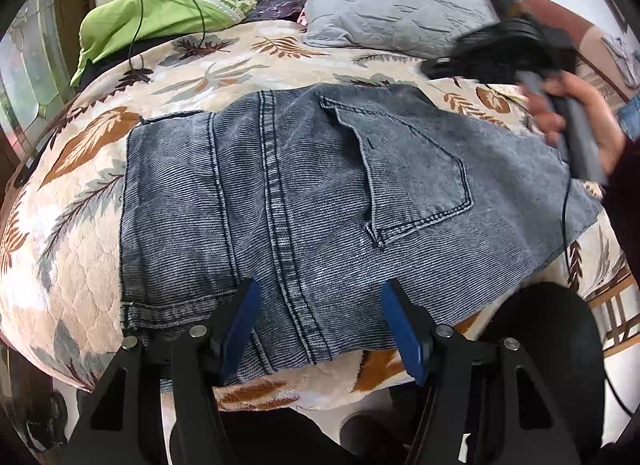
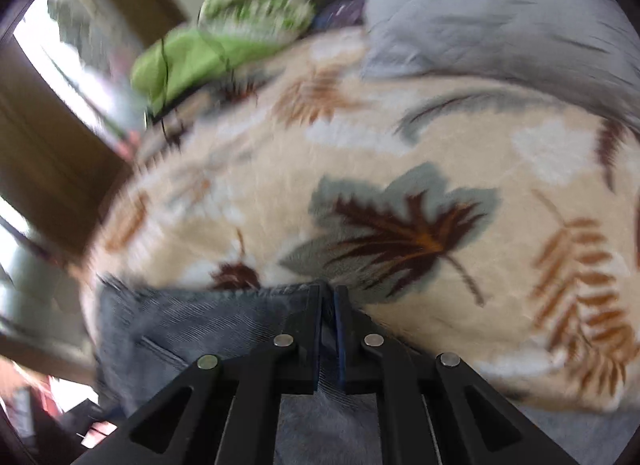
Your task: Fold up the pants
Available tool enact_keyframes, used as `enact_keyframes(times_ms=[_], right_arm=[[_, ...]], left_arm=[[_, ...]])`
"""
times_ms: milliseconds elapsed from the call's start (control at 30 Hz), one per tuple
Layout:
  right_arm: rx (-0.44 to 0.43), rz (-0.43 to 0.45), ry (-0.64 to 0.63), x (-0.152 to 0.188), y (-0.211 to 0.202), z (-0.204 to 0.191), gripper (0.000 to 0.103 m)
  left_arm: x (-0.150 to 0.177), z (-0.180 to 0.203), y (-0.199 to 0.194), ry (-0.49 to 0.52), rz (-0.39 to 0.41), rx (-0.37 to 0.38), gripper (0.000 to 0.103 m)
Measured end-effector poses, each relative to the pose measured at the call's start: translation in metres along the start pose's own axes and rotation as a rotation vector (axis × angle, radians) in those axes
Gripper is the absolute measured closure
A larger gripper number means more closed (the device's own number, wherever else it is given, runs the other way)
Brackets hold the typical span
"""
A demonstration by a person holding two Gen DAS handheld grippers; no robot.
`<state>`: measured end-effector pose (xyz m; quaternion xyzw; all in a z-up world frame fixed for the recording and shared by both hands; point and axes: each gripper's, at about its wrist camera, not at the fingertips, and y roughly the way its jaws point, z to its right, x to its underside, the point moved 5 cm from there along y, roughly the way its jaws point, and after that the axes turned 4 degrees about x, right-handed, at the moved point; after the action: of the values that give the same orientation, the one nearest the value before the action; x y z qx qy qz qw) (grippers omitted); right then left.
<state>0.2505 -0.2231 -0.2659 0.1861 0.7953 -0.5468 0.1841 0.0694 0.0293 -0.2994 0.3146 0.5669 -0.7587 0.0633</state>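
Note:
Grey-blue denim pants lie folded on the bed, back pocket up. My left gripper hovers over their near edge, blue pads wide apart and pressing on nothing. In the right wrist view my right gripper is shut with a strip of the pants pinched between its pads at the cloth's far edge. From the left wrist view the right gripper is blurred at the pants' far right corner, held by a hand.
The bed carries a cream quilt with a leaf print. A grey pillow and green bedding with a black cable lie at the far side. The bed's near edge runs just below the pants.

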Motion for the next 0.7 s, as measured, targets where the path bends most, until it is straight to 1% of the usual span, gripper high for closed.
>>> enact_keyframes(times_ms=[67,133,200,300,333,367,400,433,467,533,567,600,633,700], right_arm=[[-0.008,0.015,0.002,0.007,-0.021,0.005,0.096],[0.002,-0.013,0.005,0.020,-0.032,0.009,0.096],[0.017,-0.050,0.001,0.034,-0.034,0.010,0.096],[0.048,-0.109,-0.003,0.050,-0.016,0.009,0.096],[0.067,-0.144,0.011,0.056,-0.004,0.012,0.096],[0.094,-0.159,0.015,0.060,0.006,0.015,0.096],[0.130,-0.166,0.009,0.062,0.017,0.019,0.096],[0.135,-0.149,0.019,0.061,0.025,0.023,0.095],[0.127,-0.124,0.046,0.058,0.027,0.026,0.096],[0.112,-0.100,0.113,0.052,0.022,0.030,0.096],[0.113,-0.076,0.126,0.051,0.014,0.030,0.096],[0.116,-0.050,0.120,0.050,0.007,0.030,0.096],[0.122,-0.015,0.108,0.053,-0.007,0.030,0.095],[0.127,0.038,0.106,0.066,-0.035,0.036,0.096]], left_arm=[[-0.001,-0.001,-0.005,-0.029,0.007,0.005,0.039],[0.000,0.000,-0.008,-0.036,0.011,-0.005,0.039],[-0.001,0.001,-0.011,-0.034,0.014,-0.019,0.039],[0.000,0.000,-0.011,-0.044,0.003,-0.057,0.038],[0.000,0.000,-0.009,-0.045,-0.002,-0.064,0.038],[0.000,0.000,-0.008,-0.042,-0.005,-0.073,0.037],[0.001,0.002,-0.004,-0.035,-0.014,-0.086,0.034],[0.002,0.003,-0.003,-0.028,-0.022,-0.091,0.031],[0.003,0.006,0.000,-0.018,-0.033,-0.099,0.025],[0.006,0.010,0.003,-0.003,-0.049,-0.128,0.015],[0.007,0.011,0.005,-0.008,-0.059,-0.145,0.008],[0.009,0.008,0.007,-0.029,-0.067,-0.154,0.004],[0.010,0.004,0.009,-0.056,-0.074,-0.148,0.002],[0.012,-0.006,0.012,-0.133,-0.094,-0.111,0.000]])
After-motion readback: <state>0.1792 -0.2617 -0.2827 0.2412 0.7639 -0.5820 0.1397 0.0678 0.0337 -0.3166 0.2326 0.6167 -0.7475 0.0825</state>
